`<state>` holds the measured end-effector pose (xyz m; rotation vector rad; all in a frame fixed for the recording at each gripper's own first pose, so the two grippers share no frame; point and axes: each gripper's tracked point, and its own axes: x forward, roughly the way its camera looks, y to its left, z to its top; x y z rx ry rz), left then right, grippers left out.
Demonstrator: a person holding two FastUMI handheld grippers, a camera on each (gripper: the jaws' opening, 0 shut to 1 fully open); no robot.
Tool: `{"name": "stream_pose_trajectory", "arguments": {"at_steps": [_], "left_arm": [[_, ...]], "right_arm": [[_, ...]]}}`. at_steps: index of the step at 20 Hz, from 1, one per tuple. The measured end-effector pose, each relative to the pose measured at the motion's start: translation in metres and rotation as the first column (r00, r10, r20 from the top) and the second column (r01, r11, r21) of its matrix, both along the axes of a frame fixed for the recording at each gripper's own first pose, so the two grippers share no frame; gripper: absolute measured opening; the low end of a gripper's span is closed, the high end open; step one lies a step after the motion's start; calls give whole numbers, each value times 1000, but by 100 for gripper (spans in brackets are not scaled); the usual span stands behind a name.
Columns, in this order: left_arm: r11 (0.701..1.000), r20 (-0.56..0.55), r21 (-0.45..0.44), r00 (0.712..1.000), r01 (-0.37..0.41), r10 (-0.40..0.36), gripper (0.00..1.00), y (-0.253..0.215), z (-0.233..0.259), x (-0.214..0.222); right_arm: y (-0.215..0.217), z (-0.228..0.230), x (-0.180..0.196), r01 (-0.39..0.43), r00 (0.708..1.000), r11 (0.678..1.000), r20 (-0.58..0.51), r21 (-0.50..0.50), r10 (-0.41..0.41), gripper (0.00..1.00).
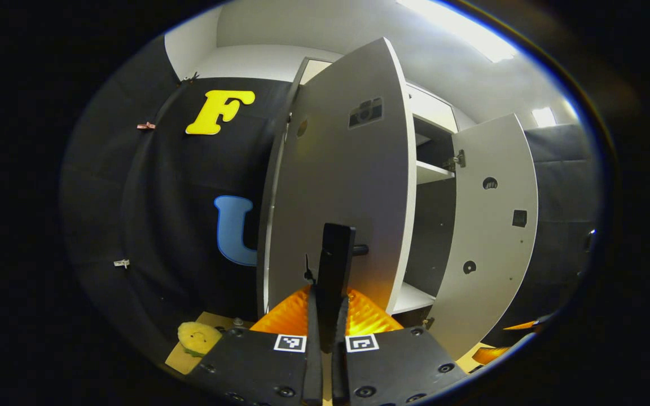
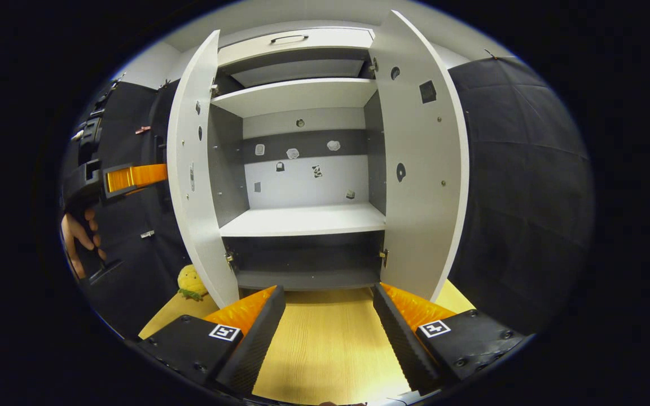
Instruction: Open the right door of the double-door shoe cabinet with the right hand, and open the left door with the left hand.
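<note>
The shoe cabinet stands straight ahead in the right gripper view, with both doors swung outward. Its left door and right door frame bare white shelves. My right gripper is open, low in front of the cabinet, and touches nothing. In the left gripper view, my left gripper is shut on the dark upright handle of the left door. The right door hangs open beyond it. The left gripper and the hand holding it show behind the left door.
A yellow plush toy lies on the wooden board by the cabinet's left foot, also seen as the plush toy. Black cloth walls close in on both sides. A drawer with a handle sits above the shelves.
</note>
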<state>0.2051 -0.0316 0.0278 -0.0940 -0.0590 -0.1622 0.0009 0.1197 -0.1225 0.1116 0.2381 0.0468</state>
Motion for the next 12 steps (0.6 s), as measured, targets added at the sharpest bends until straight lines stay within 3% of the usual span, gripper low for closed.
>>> {"name": "stream_pose_trajectory", "arguments": {"at_steps": [8, 12], "left_arm": [[996, -6, 29, 996, -86, 87, 11, 29, -3, 0], [979, -41, 8, 978, -204, 204, 6, 61, -10, 0]], "right_arm": [[3, -3, 4, -1, 1000, 1000, -10, 8, 1, 99], [5, -3, 7, -4, 1000, 1000, -22, -2, 4, 99]]}}
